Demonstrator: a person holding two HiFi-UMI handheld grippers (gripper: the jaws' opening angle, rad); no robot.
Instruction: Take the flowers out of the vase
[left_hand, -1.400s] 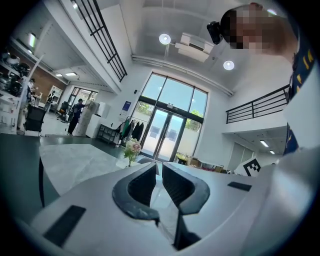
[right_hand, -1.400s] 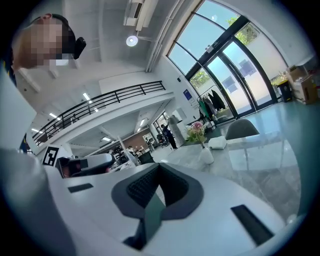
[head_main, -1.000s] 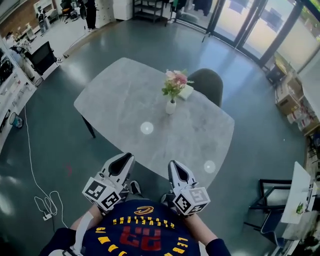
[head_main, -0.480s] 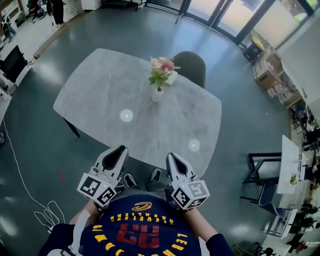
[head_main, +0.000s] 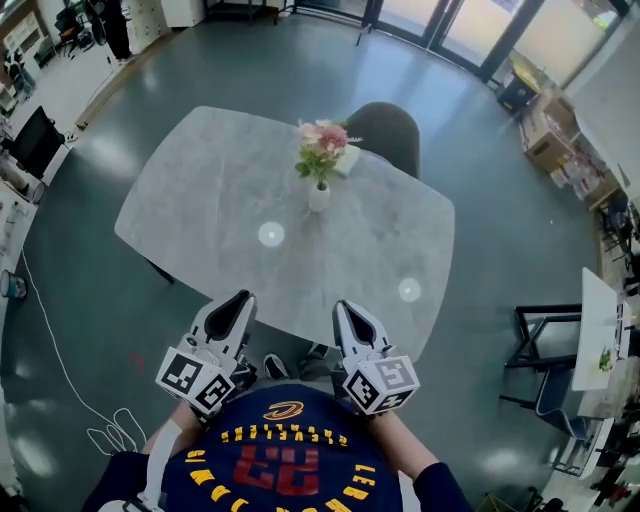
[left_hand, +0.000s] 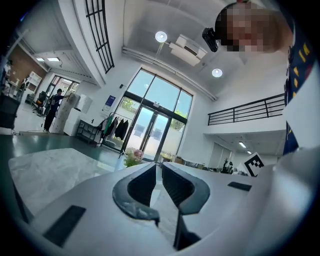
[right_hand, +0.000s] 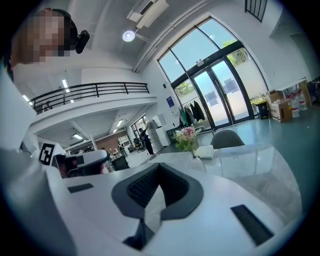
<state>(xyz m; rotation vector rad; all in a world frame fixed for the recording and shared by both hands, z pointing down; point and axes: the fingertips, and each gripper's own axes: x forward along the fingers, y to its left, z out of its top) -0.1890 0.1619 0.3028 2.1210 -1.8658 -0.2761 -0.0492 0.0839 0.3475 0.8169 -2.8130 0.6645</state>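
Observation:
Pink and white flowers (head_main: 322, 143) stand upright in a small white vase (head_main: 319, 197) at the far side of the grey marble table (head_main: 220, 190). Both grippers are held close to the person's body, short of the table's near edge and far from the vase. The left gripper (head_main: 240, 299) is shut and empty, and so is the right gripper (head_main: 344, 306). In the left gripper view the flowers (left_hand: 133, 158) show small beyond the shut left gripper (left_hand: 158, 164). In the right gripper view the flowers (right_hand: 186, 136) rise above the shut right gripper (right_hand: 159, 166).
A dark grey chair (head_main: 386, 128) is tucked in behind the table, with a pale flat object (head_main: 348, 160) lying beside the vase. A black-framed stand (head_main: 540, 350) is on the floor at the right. A white cable (head_main: 110, 430) lies on the floor at the left.
The head view has swung, so the table sits differently in the picture. Both grippers stay shut and have shifted only a little in front of the person's body.

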